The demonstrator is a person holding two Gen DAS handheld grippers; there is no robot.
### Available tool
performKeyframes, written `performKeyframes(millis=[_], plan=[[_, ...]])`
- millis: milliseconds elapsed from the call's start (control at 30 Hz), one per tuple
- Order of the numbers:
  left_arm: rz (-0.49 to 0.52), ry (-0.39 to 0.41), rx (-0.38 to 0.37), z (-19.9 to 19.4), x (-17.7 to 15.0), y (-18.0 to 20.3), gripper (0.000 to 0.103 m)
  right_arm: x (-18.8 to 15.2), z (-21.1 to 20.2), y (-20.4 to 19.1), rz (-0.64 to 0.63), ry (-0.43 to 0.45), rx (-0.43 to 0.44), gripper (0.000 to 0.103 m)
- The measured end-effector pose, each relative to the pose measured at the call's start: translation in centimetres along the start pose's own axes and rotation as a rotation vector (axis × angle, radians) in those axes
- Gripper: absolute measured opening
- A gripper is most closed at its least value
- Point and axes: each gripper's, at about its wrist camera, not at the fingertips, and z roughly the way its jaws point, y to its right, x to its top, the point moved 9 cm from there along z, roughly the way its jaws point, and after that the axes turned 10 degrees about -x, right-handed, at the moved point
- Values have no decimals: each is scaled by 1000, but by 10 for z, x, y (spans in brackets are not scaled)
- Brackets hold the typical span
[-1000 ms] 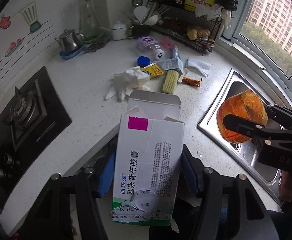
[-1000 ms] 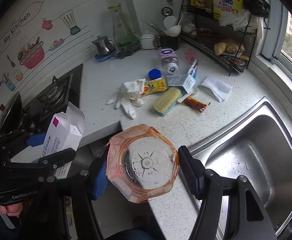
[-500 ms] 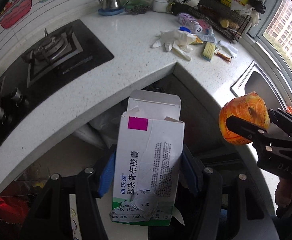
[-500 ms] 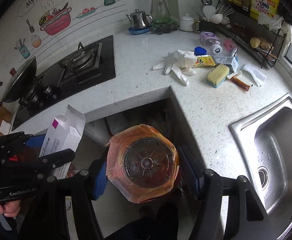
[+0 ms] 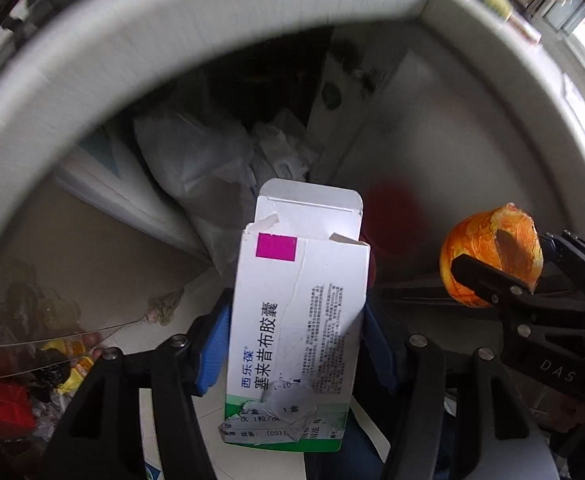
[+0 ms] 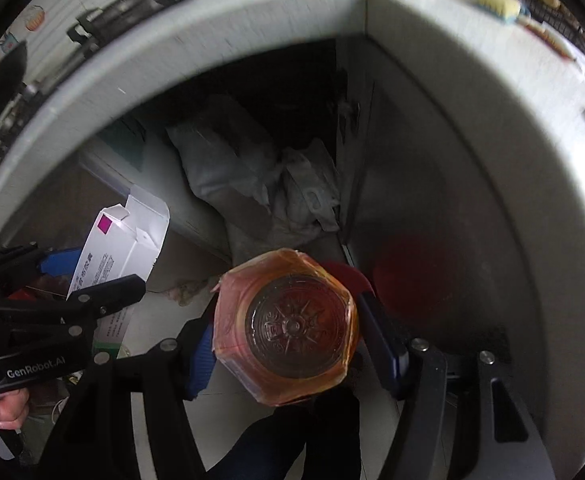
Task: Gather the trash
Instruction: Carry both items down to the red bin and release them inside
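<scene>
1. A white box (image 5: 296, 320) with a pink square is pinched between the blue pads of the left tongs (image 5: 296, 344). Its top flap is open.
2. An orange wrapped jar (image 6: 286, 332) is pinched by the right tongs (image 6: 288, 344), with its round bottom seen from below.
3. Both things are held low, below the edge of the white desk (image 6: 220, 36), in front of the dark space under it.
4. Pale plastic bags (image 6: 252, 184) are piled in that space.
5. Trash (image 5: 32, 376) is seen on the floor at the left.
6. A hand (image 6: 4, 406) is wrapped around the left handle.
</scene>
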Motion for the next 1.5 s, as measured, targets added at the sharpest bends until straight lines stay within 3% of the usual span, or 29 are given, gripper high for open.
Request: performKeyframes(millis=[300,500,567,633,700,833,967,1133,1500], plan=[[3,-63,-25,100,-7,-16,58,-14,109,8,-5,-47,-21,63],[-36,-81,-29,125,-9,-29,58,-19,145,10,-57,-66,-18,63],[-42,-90,-23,129,-10,-31,58,-22,148,9,-70,-63,-30,65],[-41,-95,-23,131,-11,-32,58,-26,146,11,-82,-58,-43,82],[-32,-98,-23,132,-12,-33,58,-25,145,14,-67,-30,-53,92],[-31,-97,-30,131,-11,-33,58,-28,141,19,-33,-23,-36,101],[-5,-105,-41,135,-11,-28,58,-31,136,25,-10,-16,-69,101],[9,-135,-94,146,-18,-15,58,-43,122,39,47,38,-218,101],[127,-181,-147,189,-19,19,59,-74,122,58,136,-4,-266,101]])
